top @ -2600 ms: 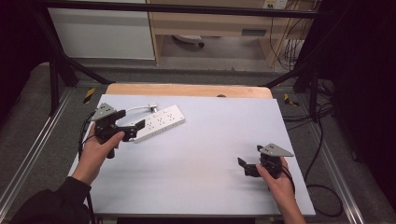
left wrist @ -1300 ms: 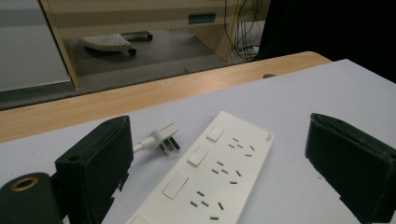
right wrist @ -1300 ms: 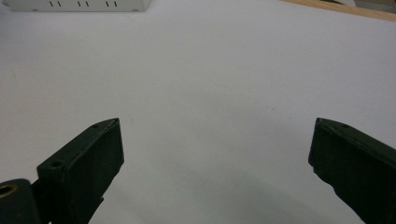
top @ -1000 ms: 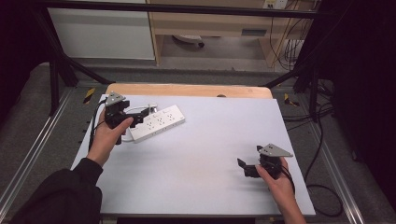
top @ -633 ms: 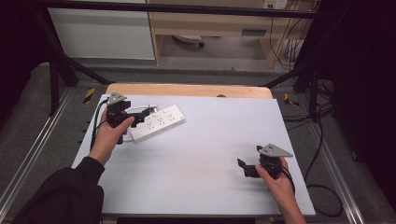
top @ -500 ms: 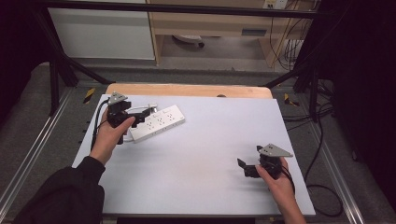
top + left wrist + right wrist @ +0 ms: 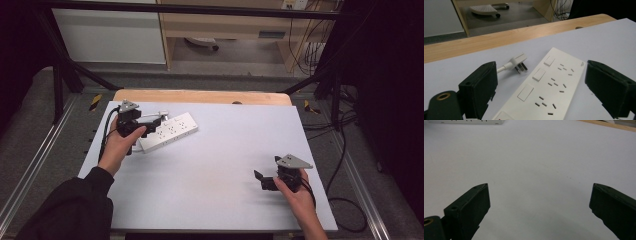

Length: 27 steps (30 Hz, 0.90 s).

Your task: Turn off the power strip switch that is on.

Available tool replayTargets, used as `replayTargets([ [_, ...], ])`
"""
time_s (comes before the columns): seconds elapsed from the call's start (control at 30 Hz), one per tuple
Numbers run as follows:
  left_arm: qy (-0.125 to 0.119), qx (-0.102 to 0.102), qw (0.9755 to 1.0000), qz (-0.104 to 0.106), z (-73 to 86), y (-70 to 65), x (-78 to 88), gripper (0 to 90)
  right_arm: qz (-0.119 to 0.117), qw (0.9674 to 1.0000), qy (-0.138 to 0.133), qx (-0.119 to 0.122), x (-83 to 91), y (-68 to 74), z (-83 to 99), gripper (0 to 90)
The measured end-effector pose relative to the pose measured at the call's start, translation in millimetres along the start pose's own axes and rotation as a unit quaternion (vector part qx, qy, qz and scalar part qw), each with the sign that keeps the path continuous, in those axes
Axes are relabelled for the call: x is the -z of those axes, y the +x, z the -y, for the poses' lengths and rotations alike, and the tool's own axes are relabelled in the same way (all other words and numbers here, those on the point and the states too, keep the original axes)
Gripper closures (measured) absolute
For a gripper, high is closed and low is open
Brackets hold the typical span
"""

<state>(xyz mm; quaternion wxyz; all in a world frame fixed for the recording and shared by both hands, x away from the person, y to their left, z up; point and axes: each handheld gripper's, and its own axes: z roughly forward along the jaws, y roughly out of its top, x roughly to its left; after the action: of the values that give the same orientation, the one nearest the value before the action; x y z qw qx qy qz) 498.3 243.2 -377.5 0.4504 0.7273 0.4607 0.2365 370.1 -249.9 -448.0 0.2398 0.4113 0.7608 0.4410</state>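
A white power strip lies slanted at the table's back left, with several sockets and three rocker switches. Its white plug rests on the sheet beside it, prongs toward the strip. My left gripper hovers open over the strip's left end; in the left gripper view its jaws stand wide on either side of the power strip, touching nothing. My right gripper sits low at the front right, open, with bare white sheet between its jaws. An edge of the power strip shows far off in the right gripper view.
A white sheet covers the table; a wooden strip runs along its back edge. Black frame posts and floor cables flank the table. A wheeled base stands on the floor beyond.
My left gripper moved from the table's left-middle up and back to the power strip's left end, then held nearly still. The right gripper has not moved.
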Motion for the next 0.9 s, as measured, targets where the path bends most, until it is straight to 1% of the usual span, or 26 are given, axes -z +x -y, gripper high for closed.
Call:
replayTargets([
  [0.2, 0.013, -0.004, 0.9999, -0.003, 1.1, -1.4, -2.1, 12.2, -0.001, 1.0, 0.001, 0.001, -0.3, 0.4, 0.0, 3.6],
  [0.23, 0.014, -0.005, 0.9999, -0.003, 1.4, -1.8, -2.6, 13.9, -0.001, 1.0, 0.002, 0.002, -0.3, 0.4, 0.0, 3.6],
  [0.3, 0.019, -0.006, 0.9998, -0.003, 2.0, -2.7, -3.8, 14.4, -0.001, 1.0, 0.002, 0.002, -0.3, 0.4, 0.1, 3.6],
  [0.37, 0.024, -0.01, 0.9997, -0.003, 2.8, -3.8, -5.2, 18.2, -0.001, 1.0, 0.002, 0.002, -0.3, 0.6, 0.0, 3.6],
  [0.47, 0.031, -0.012, 0.9994, -0.003, 3.7, -4.7, -7.0, 19.9, -0.001, 1.0, 0.002, 0.002, -0.3, 0.6, 0.0, 3.6],
  [0.5, 0.032, -0.012, 0.9994, -0.003, 4.1, -5.1, -7.7, 24.4, -0.001, 1.0, 0.002, 0.002, -0.3, 0.6, 0.0, 3.6],
  [0.53, 0.034, -0.013, 0.9993, -0.003, 4.3, -5.3, -8.3, 24.4, -0.001, 1.0, 0.002, 0.002, -0.3, 0.5, 0.0, 3.6],
  [0.57, 0.035, -0.013, 0.9993, -0.003, 4.6, -5.4, -8.8, 27.7, -0.001, 1.0, 0.002, 0.002, -0.3, 0.5, 0.1, 3.6],
  [0.6, 0.037, -0.014, 0.9992, -0.002, 4.9, -5.5, -9.3, 27.7, -0.001, 1.0, 0.002, 0.002, -0.3, 0.5, 0.1, 3.6],
  [0.63, 0.038, -0.013, 0.9992, -0.002, 5.2, -5.9, -9.8, 30.0, -0.001, 1.0, 0.002, 0.002, -0.3, 0.4, 0.0, 3.6],
  [0.67, 0.038, -0.013, 0.9992, -0.001, 5.3, -6.3, -10.1, 33.8, -0.001, 1.0, 0.002, 0.002, -0.3, 0.5, 0.0, 3.6],
  [0.73, 0.04, -0.016, 0.9991, 0.0, 5.7, -7.9, -10.8, 37.3, -0.001, 1.0, 0.002, 0.001, -0.3, 0.5, 0.0, 3.6],
  [0.77, 0.041, -0.018, 0.999, -0.002, 6.0, -8.7, -11.2, 37.3, -0.001, 1.0, 0.002, 0.001, -0.3, 0.5, 0.0, 3.6],
  [0.87, 0.044, -0.02, 0.9989, -0.002, 6.9, -10.4, -13.4, 44.7, -0.001, 1.0, 0.002, 0.001, -0.4, 0.5, 0.0, 3.7],
  [0.9, 0.043, -0.019, 0.9989, -0.004, 7.2, -10.8, -14.4, 50.7, -0.001, 1.0, 0.003, 0.001, -0.5, 0.8, 0.0, 3.6],
])
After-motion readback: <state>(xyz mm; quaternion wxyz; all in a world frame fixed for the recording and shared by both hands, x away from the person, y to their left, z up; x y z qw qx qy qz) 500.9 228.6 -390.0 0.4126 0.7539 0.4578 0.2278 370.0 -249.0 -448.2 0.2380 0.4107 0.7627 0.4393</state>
